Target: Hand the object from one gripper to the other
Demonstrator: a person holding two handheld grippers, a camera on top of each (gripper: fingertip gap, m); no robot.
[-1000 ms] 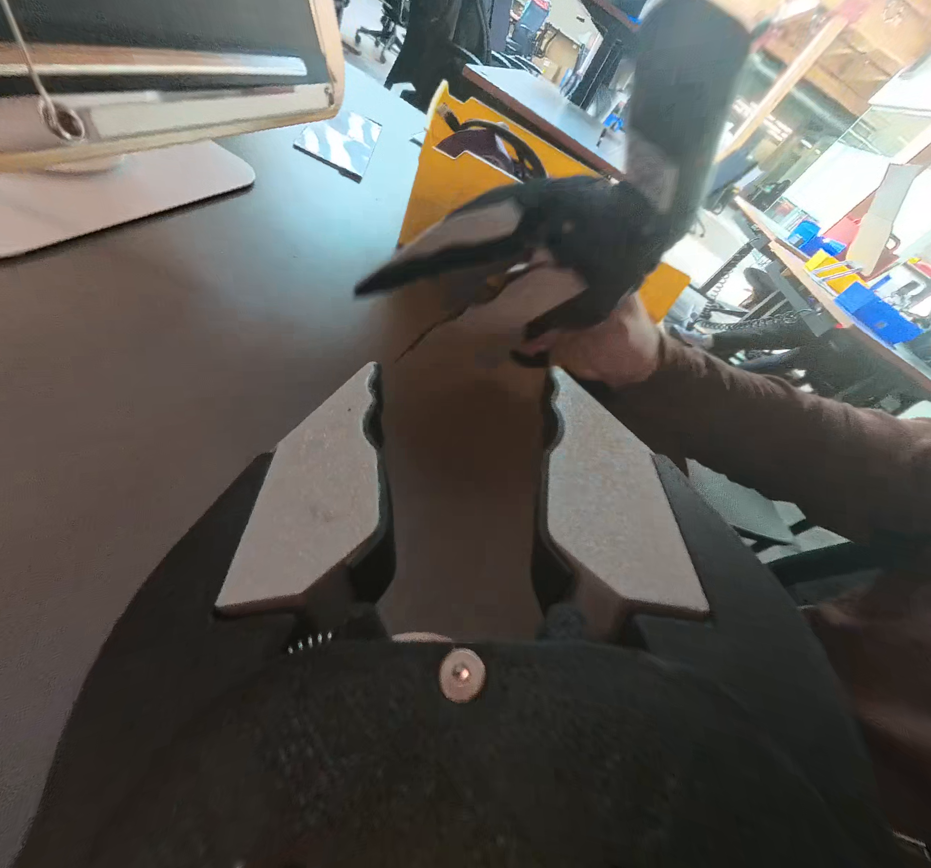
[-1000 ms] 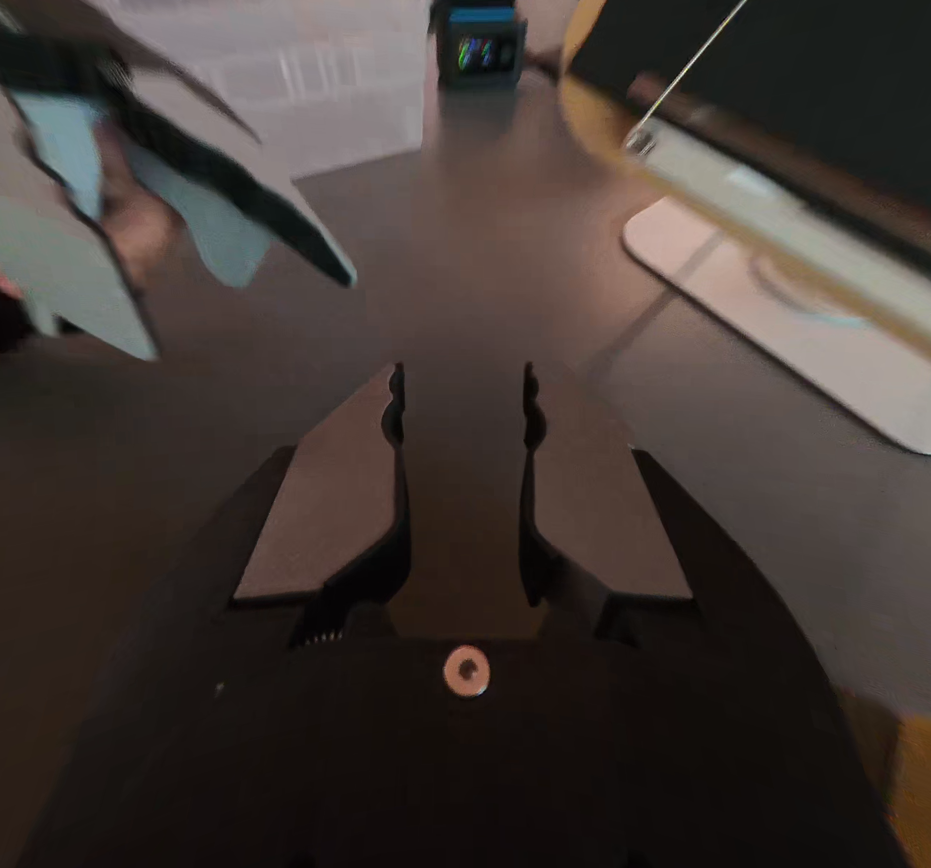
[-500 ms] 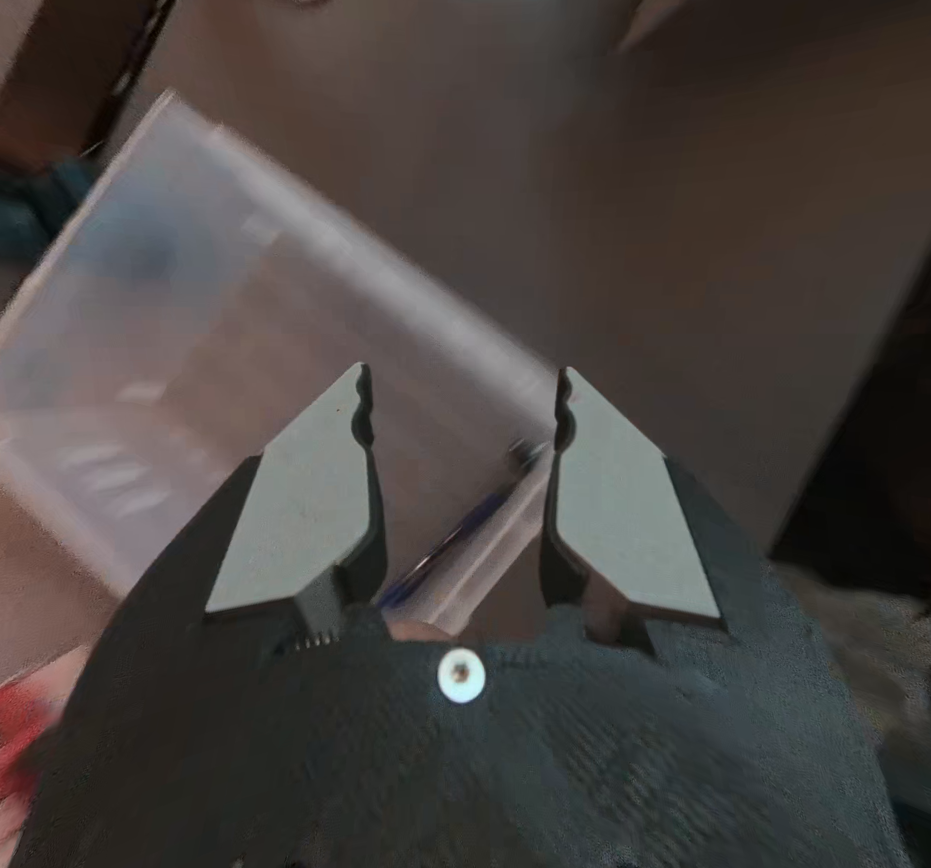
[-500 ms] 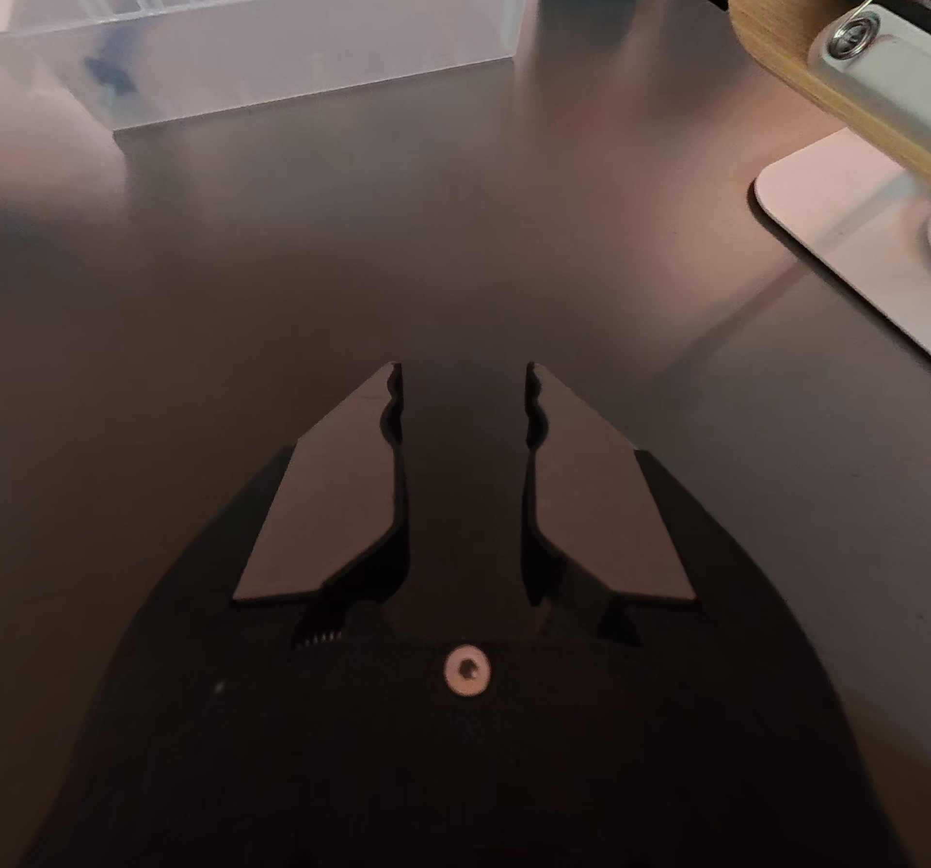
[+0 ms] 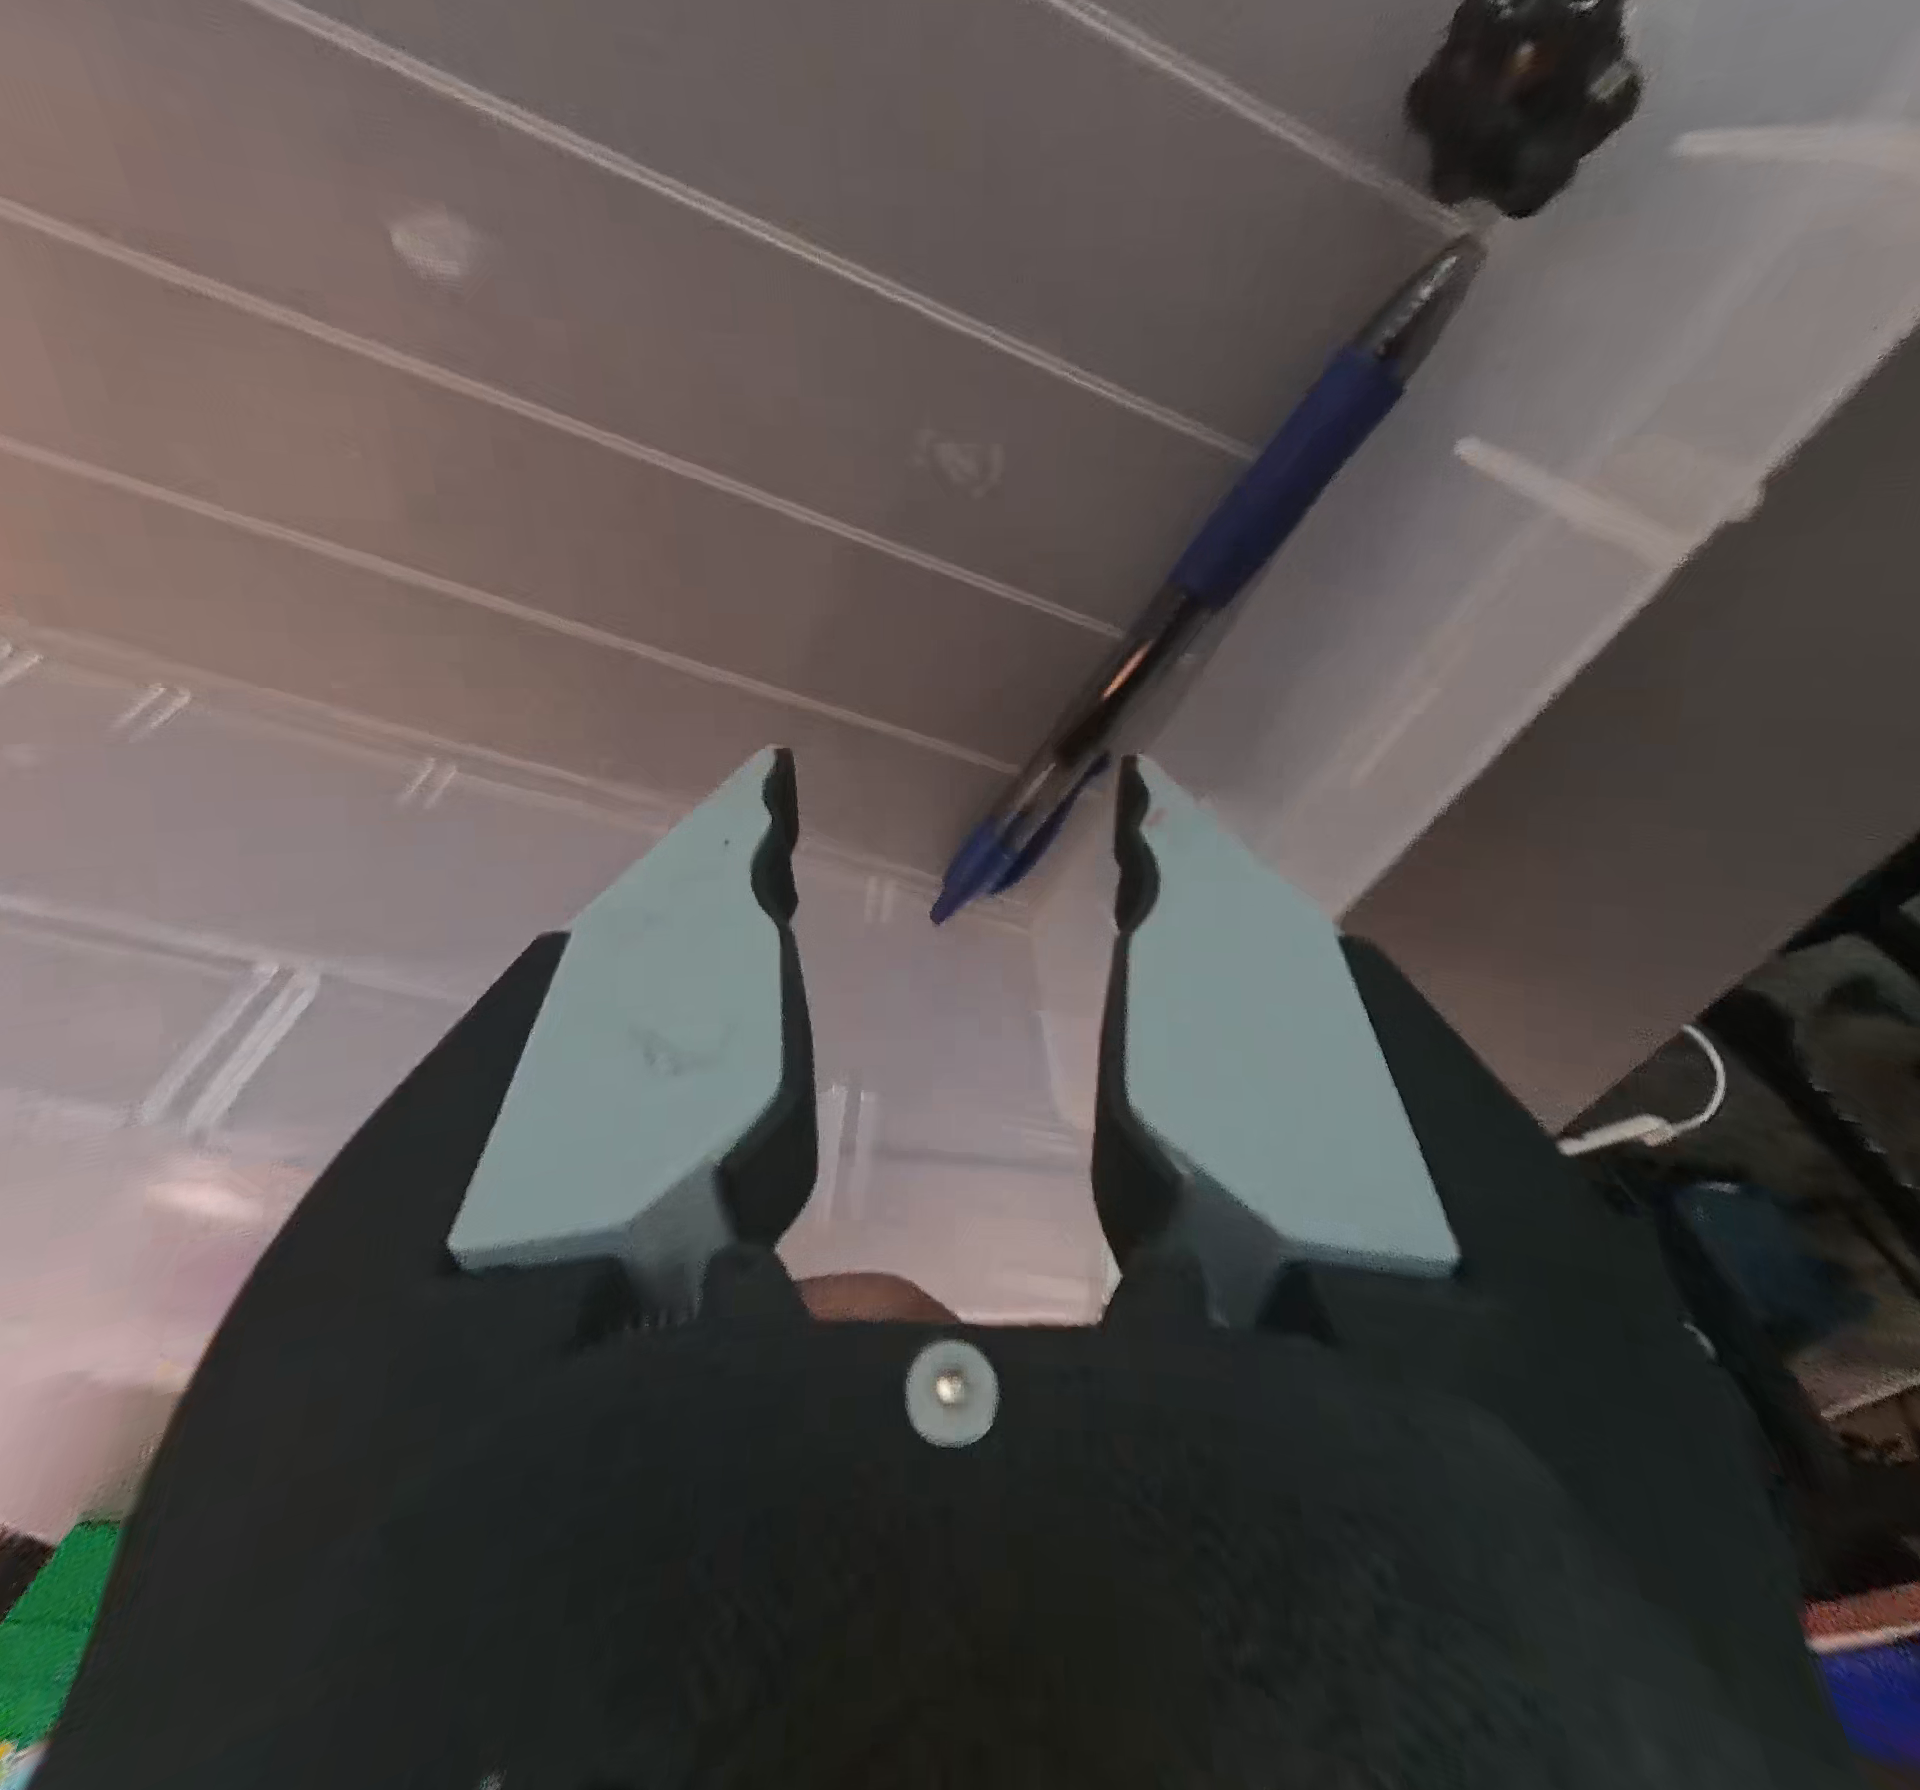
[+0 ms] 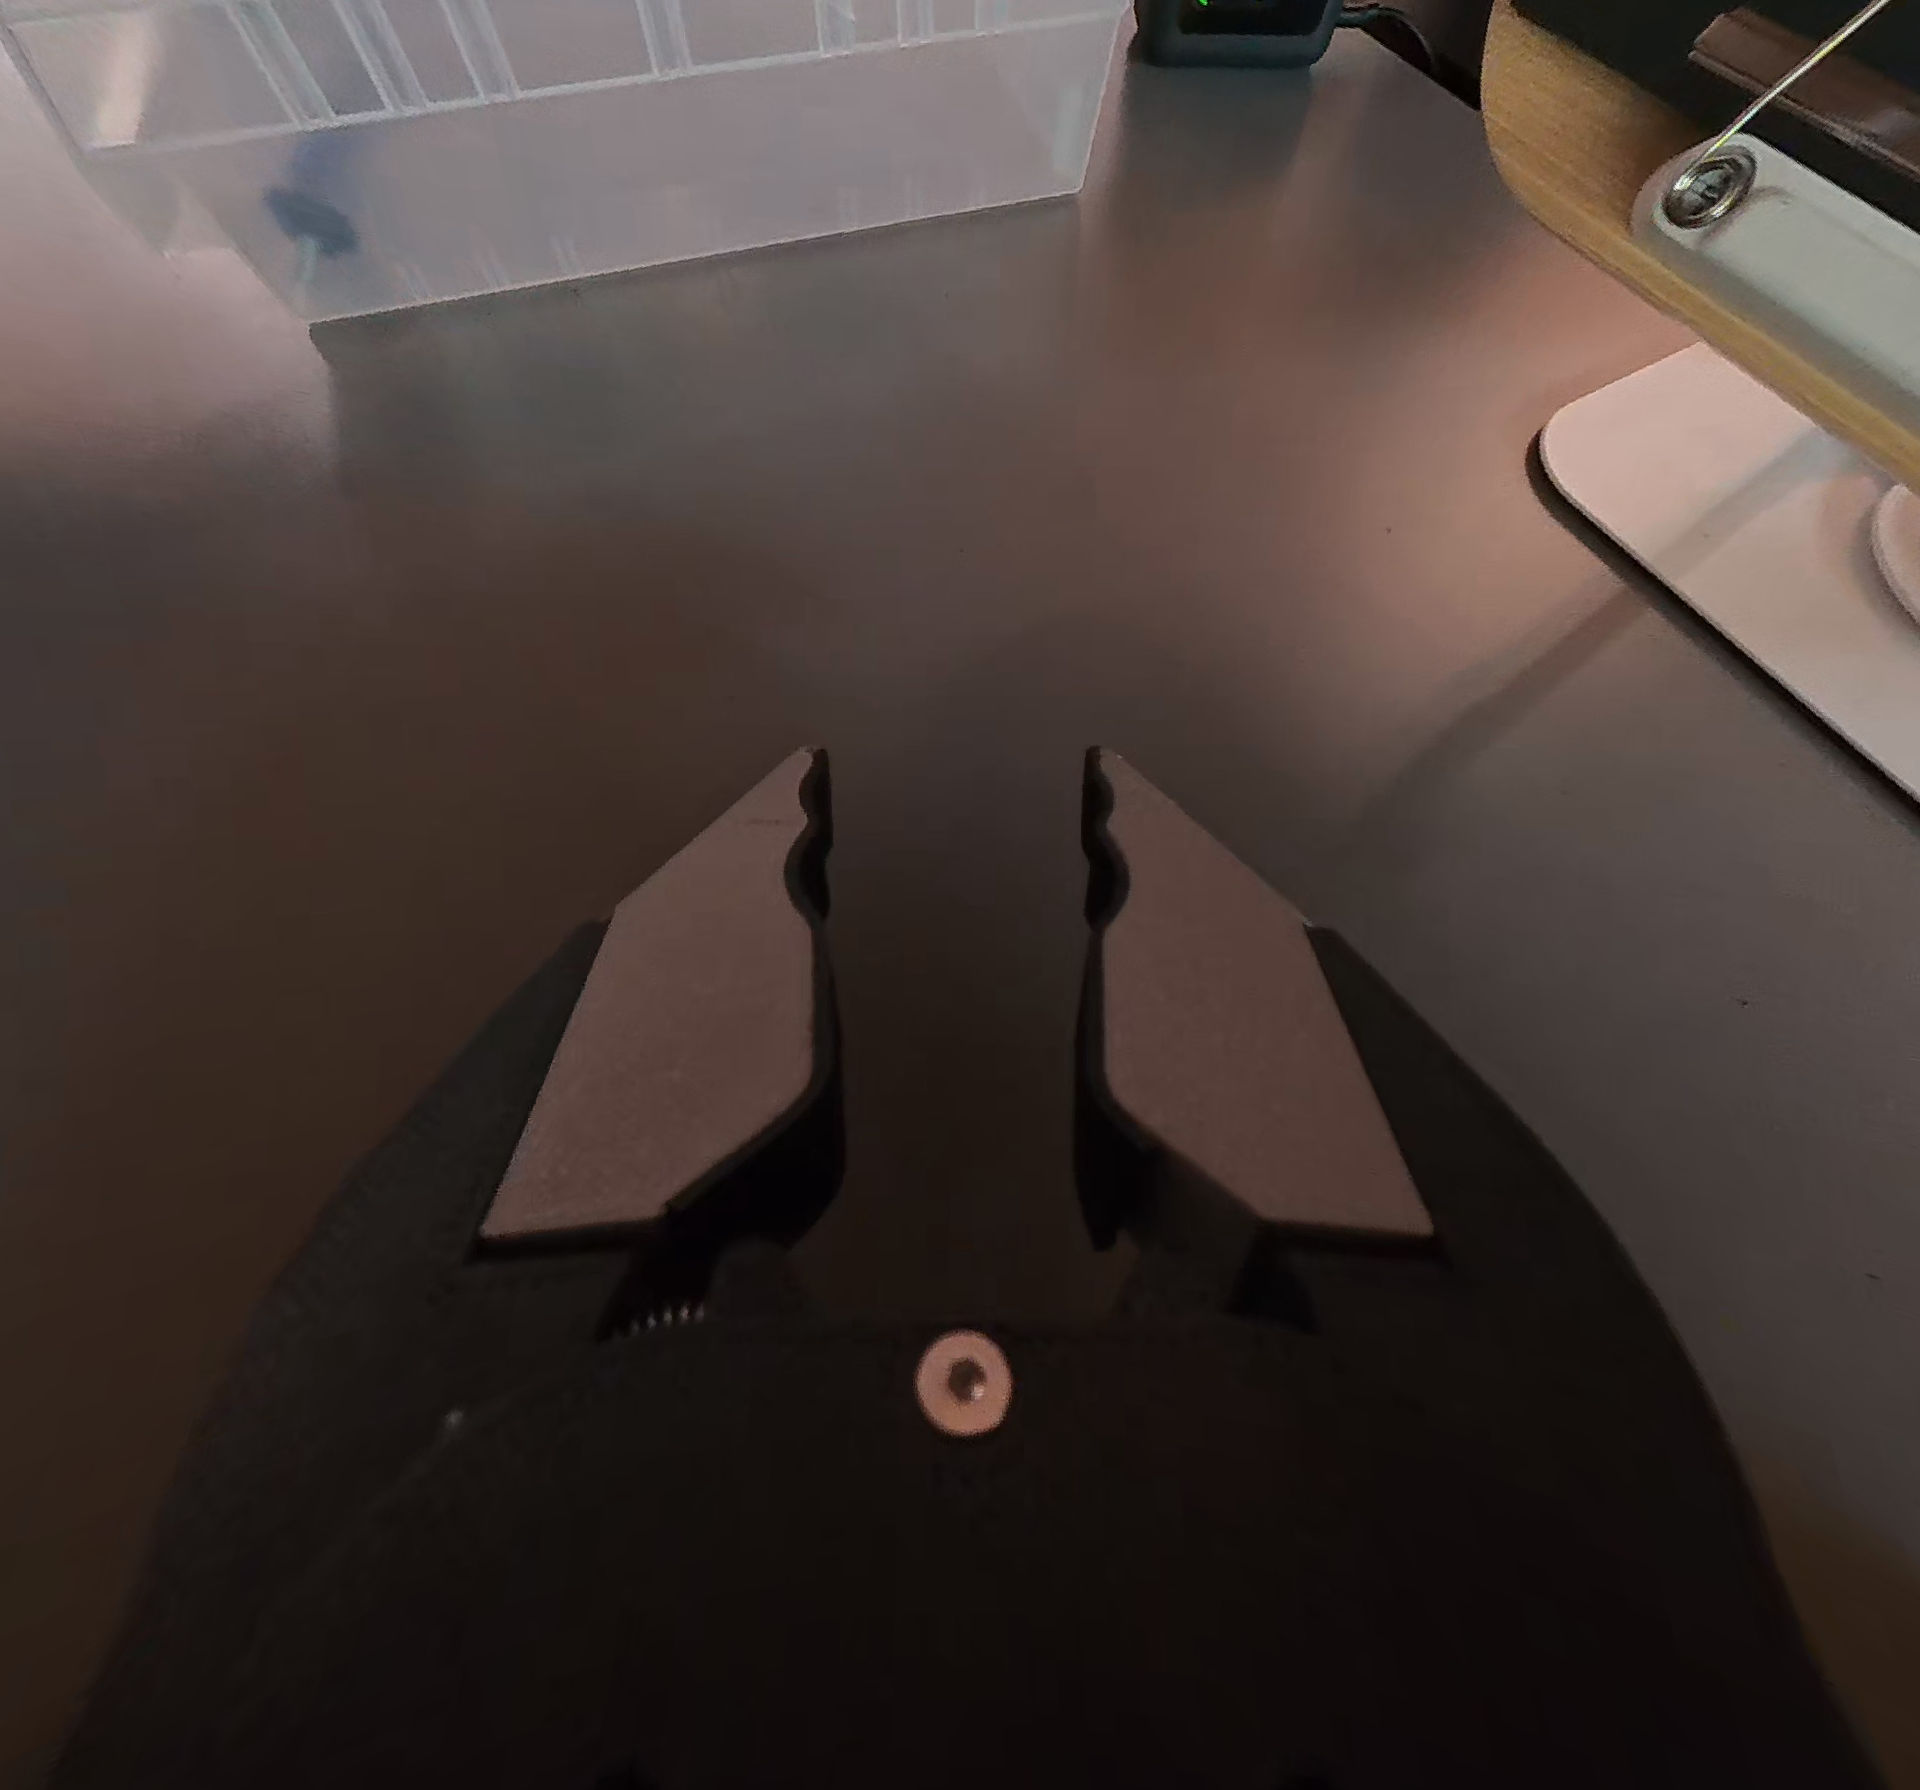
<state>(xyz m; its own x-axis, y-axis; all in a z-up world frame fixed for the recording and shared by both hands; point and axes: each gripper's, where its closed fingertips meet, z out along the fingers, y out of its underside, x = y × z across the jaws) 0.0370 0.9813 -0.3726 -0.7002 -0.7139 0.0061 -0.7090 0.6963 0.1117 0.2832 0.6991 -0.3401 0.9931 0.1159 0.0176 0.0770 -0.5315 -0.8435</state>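
My left gripper point(image 5: 951, 836) hangs over the clear plastic bin point(image 5: 1558, 514), jaws spread wide, gripping nothing. The blue pen point(image 5: 1236, 535) lies on the bin floor hard against the right wall, so there's little room on that side and plenty to the left. Its long axis runs diagonally, clip end near my fingertips, tip toward a black knob point(image 5: 1522, 83) in the corner, I think. My right gripper point(image 6: 956, 805) sits over bare dark desk point(image 6: 727, 535), jaws apart and empty, monitor stand point(image 6: 1704, 493) off right.

Through the frosted clear plastic box point(image 6: 582, 109) far left, I make out only a dark smudge point(image 6: 307, 218); the wood-edged monitor point(image 6: 1704, 78) runs off the right edge.
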